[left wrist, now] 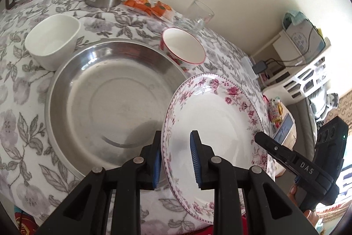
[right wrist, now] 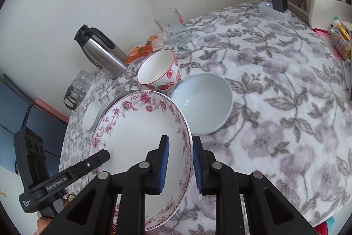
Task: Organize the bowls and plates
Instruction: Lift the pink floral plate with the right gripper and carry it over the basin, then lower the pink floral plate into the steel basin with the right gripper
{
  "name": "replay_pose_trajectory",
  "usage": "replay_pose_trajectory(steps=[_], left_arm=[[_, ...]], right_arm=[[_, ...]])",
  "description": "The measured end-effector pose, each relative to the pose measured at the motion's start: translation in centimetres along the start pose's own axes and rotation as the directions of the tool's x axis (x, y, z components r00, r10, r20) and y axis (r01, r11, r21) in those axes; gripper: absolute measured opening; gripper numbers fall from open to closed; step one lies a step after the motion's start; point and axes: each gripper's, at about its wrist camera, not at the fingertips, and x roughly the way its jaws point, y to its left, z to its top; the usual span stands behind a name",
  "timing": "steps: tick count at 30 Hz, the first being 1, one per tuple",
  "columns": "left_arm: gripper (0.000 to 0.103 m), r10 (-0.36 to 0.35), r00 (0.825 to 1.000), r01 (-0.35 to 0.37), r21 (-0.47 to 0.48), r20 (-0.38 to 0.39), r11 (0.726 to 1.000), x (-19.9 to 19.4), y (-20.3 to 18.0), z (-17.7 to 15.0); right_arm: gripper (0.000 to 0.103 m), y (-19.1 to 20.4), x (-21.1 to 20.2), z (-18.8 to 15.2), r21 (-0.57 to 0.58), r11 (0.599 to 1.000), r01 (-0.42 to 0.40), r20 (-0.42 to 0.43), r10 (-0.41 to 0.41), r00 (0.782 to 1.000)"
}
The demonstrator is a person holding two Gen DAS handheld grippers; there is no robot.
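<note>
Left tool [left wrist: 176,160]: clamped on the near-left rim of the floral plate [left wrist: 217,116], which is carried tilted above the worktop [left wrist: 19,85].
Steel tray [left wrist: 114,98]: just left of the plate; a dipping rim could knock it.
Right tool [right wrist: 180,165]: pinching the plate's [right wrist: 140,133] opposite edge.
Slip risk: both grips are thin rim pinches; uneven pull could twist the plate free.
Pale bowl [right wrist: 204,102]: just beyond, strawberry bowl [right wrist: 158,72] farther; both collision hazards.
</note>
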Motion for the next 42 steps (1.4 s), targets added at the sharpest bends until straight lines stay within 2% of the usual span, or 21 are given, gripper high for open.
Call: replay_pose_trajectory(steps=[6, 11, 21, 35, 42], left_arm=[[0.025, -0.002, 1.0, 0.005, -0.087, 0.029, 0.996, -0.8, 3.1, 1.2], [0.025, 0.026, 0.999, -0.019, -0.141, 0.042, 0.99, -1.0, 5.3, 1.7], [0.025, 0.042, 0.998, -0.03, -0.241, 0.041, 0.97, -0.5, 9.2, 2.6], [0.025, 0.06, 0.998, -0.048, -0.286, 0.035, 0.957, 1.0, 11.6, 3.5], [0.025, 0.094, 0.995, -0.085, -0.275, 0.019, 0.958, 2.0, 11.8, 3.8]], right_arm=[[0.023, 2.1, 2.0, 0.3, -0.029, 0.999, -0.019, -0.019, 0.019, 1.0], [0.023, 4.2, 4.3, 0.2, -0.087, 0.996, -0.001, -0.053, -0.004, 0.999], [0.023, 7.0, 8.4, 0.7, -0.13, 0.991, -0.009, -0.108, -0.006, 0.994], [0.023, 8.3, 12.1, 2.0, -0.155, 0.988, -0.02, -0.139, -0.002, 0.99], [0.023, 8.4, 13.3, 2.5, -0.16, 0.987, -0.025, -0.149, 0.0, 0.989]])
